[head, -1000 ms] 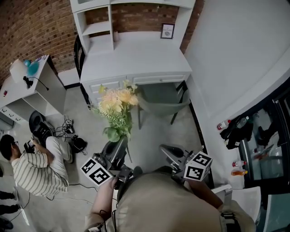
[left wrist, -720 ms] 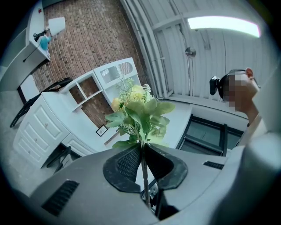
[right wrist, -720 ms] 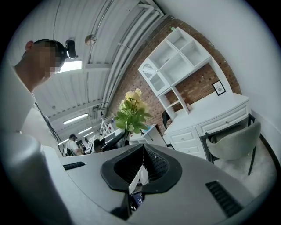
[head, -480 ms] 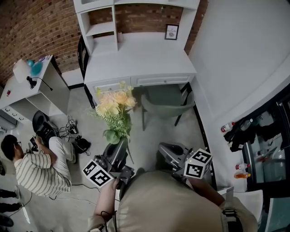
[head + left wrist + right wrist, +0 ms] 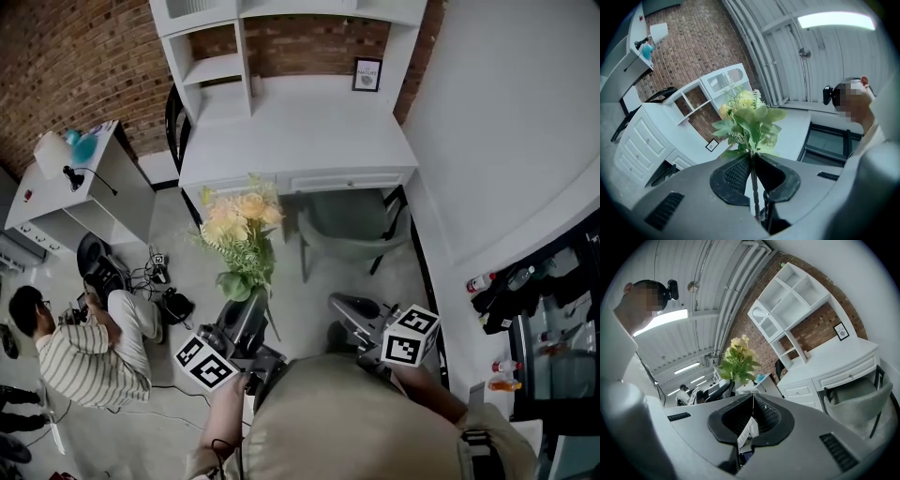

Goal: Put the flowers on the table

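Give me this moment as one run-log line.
left hand-held gripper: shut on flowers | right hand-held gripper: shut | flowers: not yet on desk

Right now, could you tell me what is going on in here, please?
A person holds a two-jaw gripper in each hand. The left gripper is clamped on the stem of a bunch of yellow flowers, holding it upright above the floor in front of the white desk. The flowers are not yet on the desk, which has a grey chair tucked under it. The right gripper is shut and empty. Another person sits on the floor to the left.
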{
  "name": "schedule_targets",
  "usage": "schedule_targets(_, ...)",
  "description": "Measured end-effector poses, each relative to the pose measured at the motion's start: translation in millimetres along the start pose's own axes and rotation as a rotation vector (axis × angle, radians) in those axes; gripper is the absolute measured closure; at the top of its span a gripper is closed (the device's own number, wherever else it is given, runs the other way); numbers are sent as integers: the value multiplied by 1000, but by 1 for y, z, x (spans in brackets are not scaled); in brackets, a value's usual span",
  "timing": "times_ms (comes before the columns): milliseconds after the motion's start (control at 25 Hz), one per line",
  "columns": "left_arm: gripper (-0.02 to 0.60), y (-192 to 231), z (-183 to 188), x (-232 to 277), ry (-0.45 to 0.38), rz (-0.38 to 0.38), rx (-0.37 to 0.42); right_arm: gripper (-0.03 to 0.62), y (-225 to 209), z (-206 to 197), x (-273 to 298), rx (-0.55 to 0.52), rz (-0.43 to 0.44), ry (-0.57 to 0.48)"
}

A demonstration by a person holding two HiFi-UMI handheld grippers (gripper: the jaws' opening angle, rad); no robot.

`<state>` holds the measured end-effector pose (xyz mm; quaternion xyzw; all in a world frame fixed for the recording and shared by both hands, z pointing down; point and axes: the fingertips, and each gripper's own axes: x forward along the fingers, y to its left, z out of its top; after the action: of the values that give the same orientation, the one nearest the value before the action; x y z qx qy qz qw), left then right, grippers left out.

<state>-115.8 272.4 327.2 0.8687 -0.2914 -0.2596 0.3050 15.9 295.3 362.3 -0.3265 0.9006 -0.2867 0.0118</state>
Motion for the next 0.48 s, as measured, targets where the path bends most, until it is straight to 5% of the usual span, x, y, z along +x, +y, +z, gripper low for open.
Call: schedule_targets(480, 548, 26, 6, 52, -52, 39, -78, 571, -52, 33, 16, 52, 91, 25)
